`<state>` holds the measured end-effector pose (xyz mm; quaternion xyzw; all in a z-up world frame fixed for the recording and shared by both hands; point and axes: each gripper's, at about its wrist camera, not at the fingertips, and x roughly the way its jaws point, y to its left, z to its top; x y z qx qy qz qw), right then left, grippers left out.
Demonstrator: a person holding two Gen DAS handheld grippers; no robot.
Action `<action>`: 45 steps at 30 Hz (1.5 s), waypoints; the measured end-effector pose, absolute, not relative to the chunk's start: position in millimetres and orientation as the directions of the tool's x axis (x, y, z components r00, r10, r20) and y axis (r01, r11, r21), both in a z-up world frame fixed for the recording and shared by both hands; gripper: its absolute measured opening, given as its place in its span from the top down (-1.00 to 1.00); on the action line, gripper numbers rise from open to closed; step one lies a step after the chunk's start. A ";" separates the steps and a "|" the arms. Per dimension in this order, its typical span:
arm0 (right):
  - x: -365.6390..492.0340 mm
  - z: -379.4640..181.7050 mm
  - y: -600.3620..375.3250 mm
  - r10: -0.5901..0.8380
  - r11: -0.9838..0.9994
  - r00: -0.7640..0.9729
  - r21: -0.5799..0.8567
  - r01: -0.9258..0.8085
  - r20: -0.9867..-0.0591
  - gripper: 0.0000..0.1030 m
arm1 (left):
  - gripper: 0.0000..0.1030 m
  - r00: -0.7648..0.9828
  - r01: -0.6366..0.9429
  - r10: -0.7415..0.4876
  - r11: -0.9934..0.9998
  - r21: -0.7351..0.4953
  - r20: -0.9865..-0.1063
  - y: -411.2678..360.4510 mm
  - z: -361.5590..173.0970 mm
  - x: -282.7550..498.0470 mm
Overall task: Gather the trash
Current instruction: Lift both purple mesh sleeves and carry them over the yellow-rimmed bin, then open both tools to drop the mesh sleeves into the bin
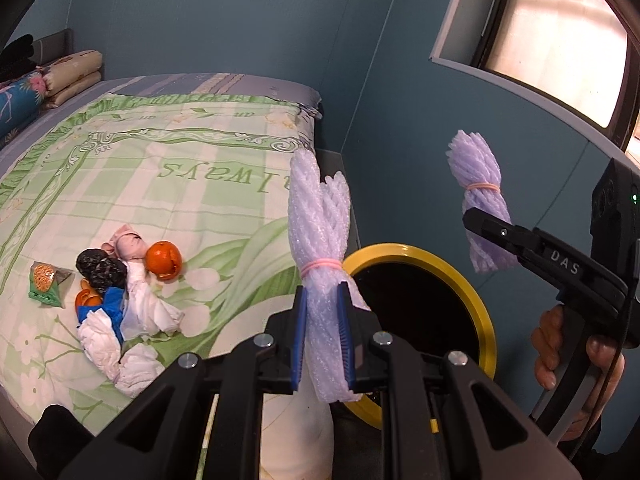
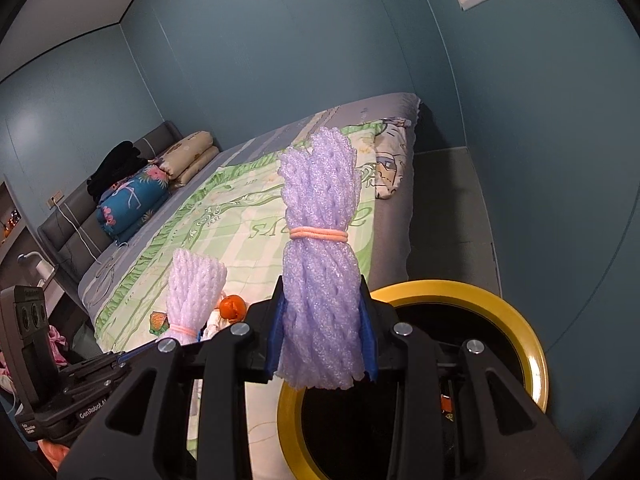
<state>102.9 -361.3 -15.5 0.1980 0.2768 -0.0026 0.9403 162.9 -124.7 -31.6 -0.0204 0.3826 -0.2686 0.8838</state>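
My left gripper point(image 1: 323, 332) is shut on a purple foam net bundle point(image 1: 316, 216) tied with a pink rubber band, held upright beside the bin's near rim. My right gripper point(image 2: 324, 336) is shut on a second banded foam net bundle point(image 2: 320, 208), just above the round black bin with a yellow rim point(image 2: 440, 287). The left wrist view shows that right gripper point(image 1: 486, 226) in a hand at the right, its bundle point(image 1: 480, 176) above and beyond the bin point(image 1: 400, 249). More trash lies on the bed: orange peel point(image 1: 162, 260), white tissues point(image 1: 140, 312), black lumps point(image 1: 100, 268) and a green packet point(image 1: 46, 284).
The bed with a green floral quilt point(image 1: 180, 184) fills the left side, with folded bedding and pillows point(image 2: 136, 196) at its head. Blue walls stand behind and to the right, and a window point(image 1: 560, 40) is at the upper right. The bin stands on the floor at the bed's foot.
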 end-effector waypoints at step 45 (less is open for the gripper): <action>118.9 -56.3 -404.6 0.071 0.846 0.833 0.475 0.241 -0.549 -0.21 | -0.32 0.433 0.465 -0.532 0.824 -0.324 -0.728 -167.6 -73.4 165.0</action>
